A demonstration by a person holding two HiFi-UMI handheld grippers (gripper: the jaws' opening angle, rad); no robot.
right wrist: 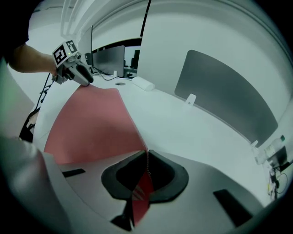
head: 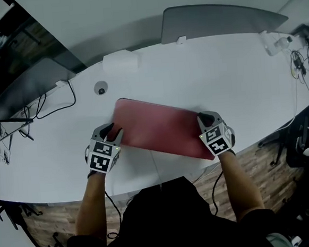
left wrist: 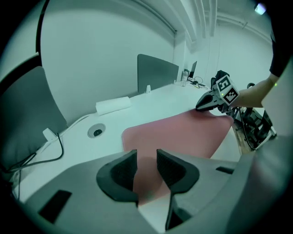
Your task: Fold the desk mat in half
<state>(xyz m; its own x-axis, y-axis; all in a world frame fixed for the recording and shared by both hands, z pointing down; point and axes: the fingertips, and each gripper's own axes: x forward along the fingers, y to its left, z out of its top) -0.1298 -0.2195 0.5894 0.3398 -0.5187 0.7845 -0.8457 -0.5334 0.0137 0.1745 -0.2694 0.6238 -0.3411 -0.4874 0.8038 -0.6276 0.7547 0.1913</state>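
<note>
A dark red desk mat (head: 163,127) lies on the white table (head: 220,78) in front of the person. My left gripper (head: 114,131) hovers at the mat's near left corner. In the left gripper view its jaws (left wrist: 146,160) stand apart; the mat (left wrist: 183,132) shows below the gap, and the pads do not press on it. My right gripper (head: 205,119) is at the mat's right end. In the right gripper view the pads (right wrist: 146,157) are shut on the mat's thin edge, and the mat (right wrist: 87,128) stretches away toward the left gripper (right wrist: 84,77).
A white box (head: 122,60) and a round cable grommet (head: 100,88) lie beyond the mat. A grey divider panel (head: 215,19) stands at the table's far edge. Cables (head: 52,104) run at the left, and a white charger (head: 276,44) sits far right.
</note>
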